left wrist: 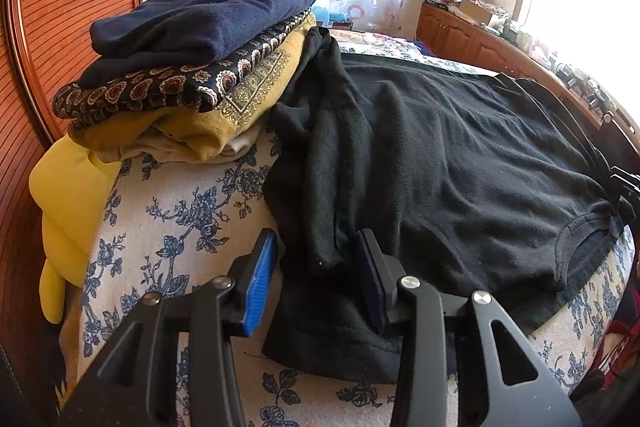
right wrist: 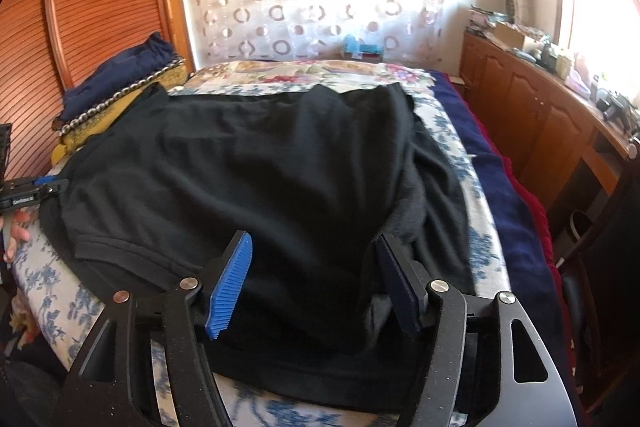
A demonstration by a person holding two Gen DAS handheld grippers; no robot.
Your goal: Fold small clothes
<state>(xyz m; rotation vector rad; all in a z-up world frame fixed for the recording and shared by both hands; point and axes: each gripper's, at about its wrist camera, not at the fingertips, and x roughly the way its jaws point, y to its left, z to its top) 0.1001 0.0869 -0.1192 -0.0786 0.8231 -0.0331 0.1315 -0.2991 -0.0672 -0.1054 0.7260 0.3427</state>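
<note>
A black T-shirt (left wrist: 440,163) lies spread on the bed, neck opening toward the near right in the left wrist view. My left gripper (left wrist: 316,247) is open, its blue-padded jaws standing either side of a bunched fold at the shirt's left sleeve edge. In the right wrist view the same shirt (right wrist: 248,167) fills the middle of the bed. My right gripper (right wrist: 314,241) is open just above the shirt's near edge, holding nothing. The left gripper (right wrist: 36,189) shows at the far left edge of that view.
A stack of folded clothes (left wrist: 192,67) with a navy piece on top sits at the left by the wooden headboard (left wrist: 60,7). A blue-flowered bedcover (left wrist: 180,211) lies under the shirt. Wooden cabinets (right wrist: 532,115) with clutter run along the right.
</note>
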